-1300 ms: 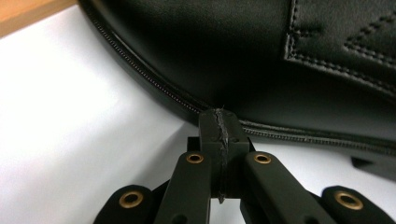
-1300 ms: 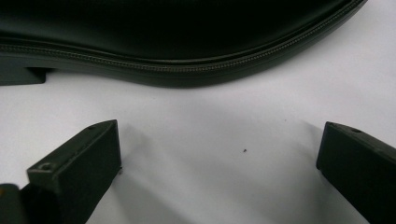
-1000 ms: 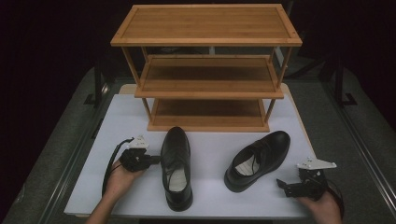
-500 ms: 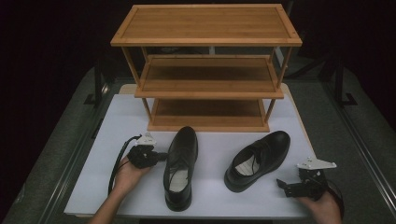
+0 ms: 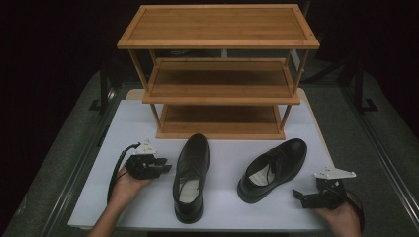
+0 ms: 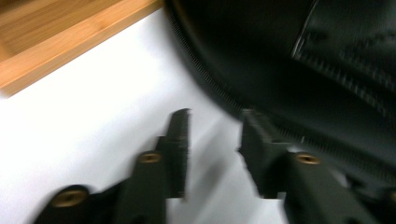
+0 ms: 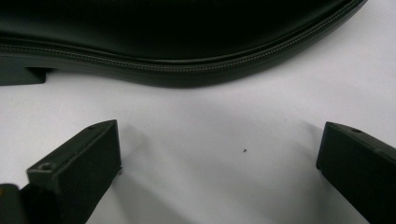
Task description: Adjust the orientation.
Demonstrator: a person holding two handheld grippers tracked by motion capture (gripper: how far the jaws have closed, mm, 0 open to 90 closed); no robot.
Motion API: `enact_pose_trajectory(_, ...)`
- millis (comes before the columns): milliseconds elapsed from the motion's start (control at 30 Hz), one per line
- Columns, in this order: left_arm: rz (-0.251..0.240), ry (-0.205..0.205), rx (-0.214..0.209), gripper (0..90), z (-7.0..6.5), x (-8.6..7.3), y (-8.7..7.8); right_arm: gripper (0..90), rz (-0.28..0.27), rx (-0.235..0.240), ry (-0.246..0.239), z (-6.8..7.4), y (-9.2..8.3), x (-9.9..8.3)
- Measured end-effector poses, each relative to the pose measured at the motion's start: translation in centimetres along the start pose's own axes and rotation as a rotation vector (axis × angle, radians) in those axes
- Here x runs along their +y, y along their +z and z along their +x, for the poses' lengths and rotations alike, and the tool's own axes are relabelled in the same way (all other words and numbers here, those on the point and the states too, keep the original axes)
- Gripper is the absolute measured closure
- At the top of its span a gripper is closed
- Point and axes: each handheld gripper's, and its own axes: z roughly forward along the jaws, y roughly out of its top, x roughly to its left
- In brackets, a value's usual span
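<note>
Two black leather shoes lie on the white table top [image 5: 148, 128]. The left shoe [image 5: 190, 177] points its toe toward the rack, and the right shoe [image 5: 274, 168] lies at an angle. My left gripper [image 5: 167, 165] sits just left of the left shoe's side. Its jaws have just been opening, and nothing is between them in the left gripper view [image 6: 215, 116]; the shoe's sole edge [image 6: 303, 70] runs close beside the right jaw. My right gripper [image 5: 296, 195] rests open to the right of the right shoe, whose sole [image 7: 177, 37] lies ahead of its wide jaws [image 7: 219, 135].
A three-tier wooden shoe rack [image 5: 220, 74] stands at the back of the table with bare shelves; its bottom board [image 6: 56, 37] is near the left gripper. Dark floor and metal rails flank the table.
The left shoe has slid away from the front edge and its toe has swung slightly right. The left gripper moved along its side and its jaws now stand apart. The right gripper has kept still.
</note>
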Motion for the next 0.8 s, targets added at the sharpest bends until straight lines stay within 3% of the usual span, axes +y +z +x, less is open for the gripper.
enact_pose_trajectory(100,0.012,-0.002,0.015,37.9,0.1,-0.9,-0.9,0.0,0.000,0.000,0.000,0.0,0.0,0.0)
enact_pose_trajectory(200,0.015,0.008,0.057,31.5,-0.1,-1.8,-1.7,0.0,0.001,0.000,0.002,0.0,0.0,0.0)
enact_pose_trajectory(300,0.004,0.002,0.095,19.2,-0.3,-3.0,-2.8,0.0,0.004,0.000,0.003,0.0,0.0,0.0)
enact_pose_trajectory(533,0.002,-0.007,0.135,8.3,-0.7,-5.5,-4.3,0.0,0.007,-0.002,0.001,0.0,0.0,0.1)
enact_pose_trajectory(767,0.030,-0.024,0.134,0.0,-0.3,-7.5,-3.9,0.0,0.006,-0.002,-0.001,0.0,0.0,0.1)
enact_pose_trajectory(800,0.014,-0.037,0.124,0.0,-0.1,-7.7,-3.9,0.0,0.006,-0.002,-0.001,0.0,0.0,0.1)
